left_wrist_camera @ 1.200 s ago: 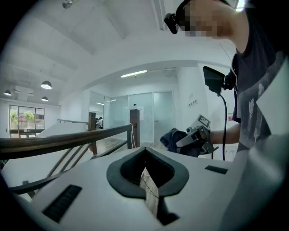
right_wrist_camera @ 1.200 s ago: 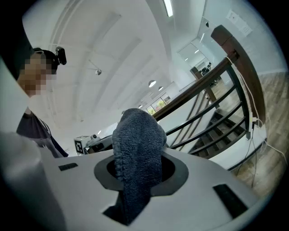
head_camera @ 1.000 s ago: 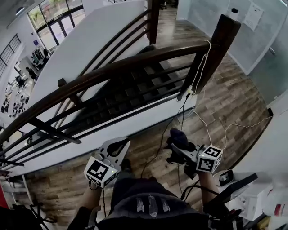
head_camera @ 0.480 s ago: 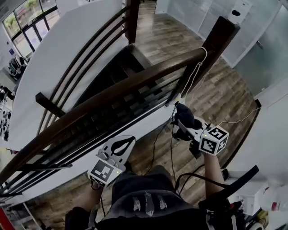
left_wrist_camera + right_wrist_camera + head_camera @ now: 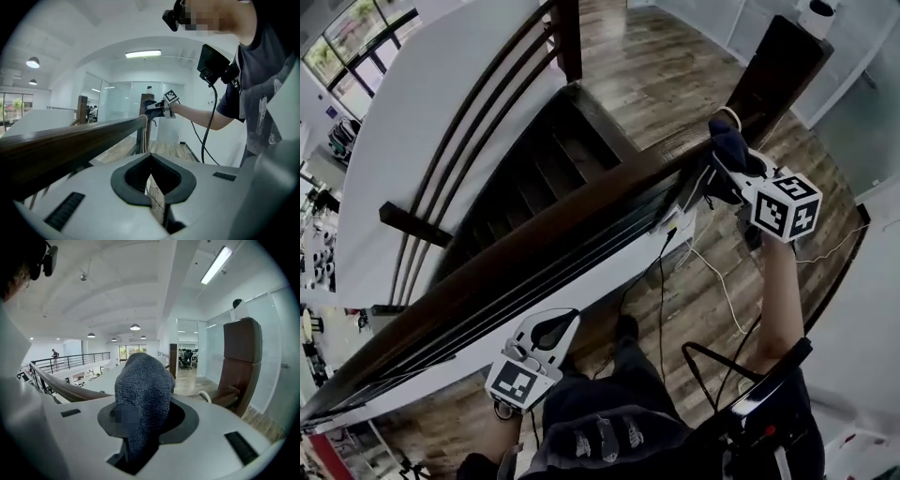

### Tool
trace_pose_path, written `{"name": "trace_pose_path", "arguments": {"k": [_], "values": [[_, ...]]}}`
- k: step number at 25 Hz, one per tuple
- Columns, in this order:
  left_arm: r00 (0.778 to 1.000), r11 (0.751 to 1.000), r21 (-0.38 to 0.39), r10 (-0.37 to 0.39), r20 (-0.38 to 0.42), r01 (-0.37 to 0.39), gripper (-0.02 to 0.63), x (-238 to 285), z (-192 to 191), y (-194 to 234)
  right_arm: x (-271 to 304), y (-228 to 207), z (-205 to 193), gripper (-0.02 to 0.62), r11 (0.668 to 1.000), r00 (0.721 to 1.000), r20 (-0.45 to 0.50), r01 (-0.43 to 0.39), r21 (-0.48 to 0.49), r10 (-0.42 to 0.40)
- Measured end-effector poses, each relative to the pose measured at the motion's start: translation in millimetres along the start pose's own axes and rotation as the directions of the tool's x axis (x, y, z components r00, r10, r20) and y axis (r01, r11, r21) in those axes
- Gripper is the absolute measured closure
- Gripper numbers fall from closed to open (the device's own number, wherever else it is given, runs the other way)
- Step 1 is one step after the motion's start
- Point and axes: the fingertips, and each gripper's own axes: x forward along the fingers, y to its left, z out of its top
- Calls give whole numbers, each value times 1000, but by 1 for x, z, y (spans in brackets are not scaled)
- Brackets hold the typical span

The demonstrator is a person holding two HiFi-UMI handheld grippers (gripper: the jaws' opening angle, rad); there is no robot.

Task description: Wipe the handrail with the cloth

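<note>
The dark wooden handrail (image 5: pixel 581 220) runs from the lower left up to a thick newel post (image 5: pixel 778 66). My right gripper (image 5: pixel 724 155) is shut on a dark blue-grey cloth (image 5: pixel 727 141) and holds it against the rail's upper end, right beside the post. In the right gripper view the cloth (image 5: pixel 140 376) fills the jaws, with the rail (image 5: pixel 61 387) to the left and the post (image 5: pixel 241 362) to the right. My left gripper (image 5: pixel 548 333) hangs shut and empty below the rail. Seen from it, the rail (image 5: pixel 70 143) passes above the left gripper (image 5: pixel 151 157).
Below the rail are dark balusters and an open stairwell (image 5: pixel 544 159). A white cord (image 5: pixel 727 117) is looped round the post, and cables (image 5: pixel 712 272) trail over the wooden floor. A white half-wall (image 5: pixel 422 131) and a second railing lie beyond the stairs.
My right gripper has risen with the cloth from low beside my body up to the rail's end at the post. The left gripper has stayed low and shut.
</note>
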Motion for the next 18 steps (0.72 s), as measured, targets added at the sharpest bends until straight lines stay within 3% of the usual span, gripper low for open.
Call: {"name": "trace_pose_path", "arguments": {"k": [2,5,8,12,18], "values": [[1000,999,-38,22,-22,-23,600,26,-2,3,16,-44,12,503,1000,1000,-3,16,-22,-16],[998,998,-38,42,-56,-44,600,50,-7,5,46,-102,15,503,988,992,-56,109,-113,-116],[995,995,-62,71,-76,-75,600,64,-8,4,74,-134,11,503,967,979,-91,160,-197,-181],[990,992,-63,105,-95,-111,600,68,-9,7,101,-147,1,503,955,971,-113,180,-236,-211],[982,985,-57,154,-109,-160,600,40,-22,20,103,-121,-9,508,948,964,-113,207,-242,-240]]}}
